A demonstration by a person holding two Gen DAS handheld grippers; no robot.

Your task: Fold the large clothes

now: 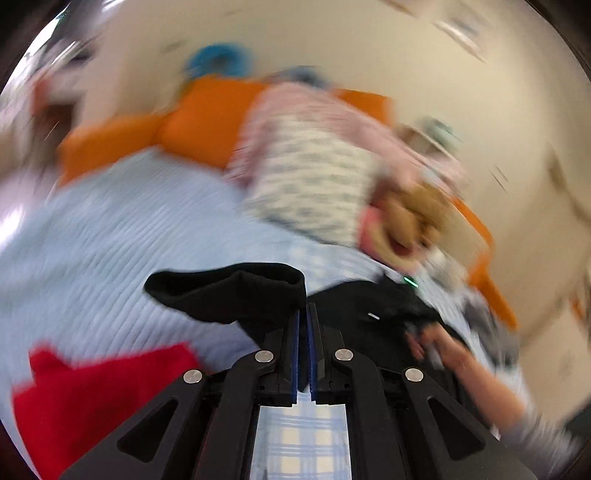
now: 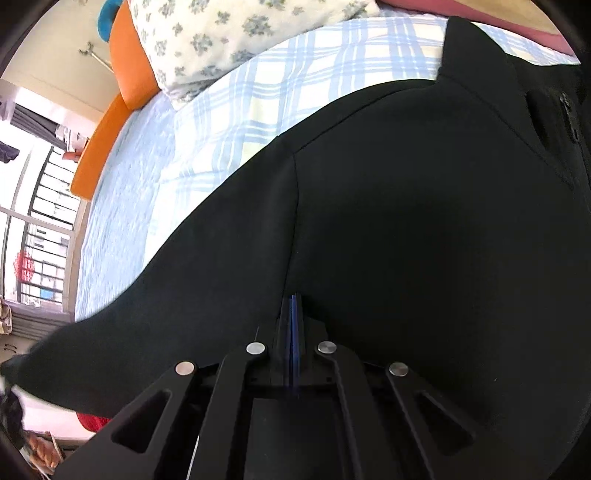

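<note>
Right-wrist view is filled mostly by the large black fabric garment (image 2: 406, 221), which lies spread across the blue-and-white checked bed sheet (image 2: 295, 66), one long sleeve-like part running off toward the lower left. A collar and zip show at its upper right edge. Behind it sit a floral-print white pillow (image 2: 221, 33) and an orange padded headboard (image 2: 129, 74). The right gripper (image 2: 293, 306) points steeply down into the cloth, jaws pressed together with a fold of the black garment pinched between them near a seam.

From the left-wrist camera, which is badly blurred, the left gripper (image 1: 306, 314) has its fingers almost fully closed on the garment's black cuffed end (image 1: 229, 291), raised clear of the sheet. A crumpled red cloth (image 1: 92, 387) lies at the lower left, apart from the work.

Judging by this, folding has barely begun: both holds are taken, no fold is laid yet.
</note>
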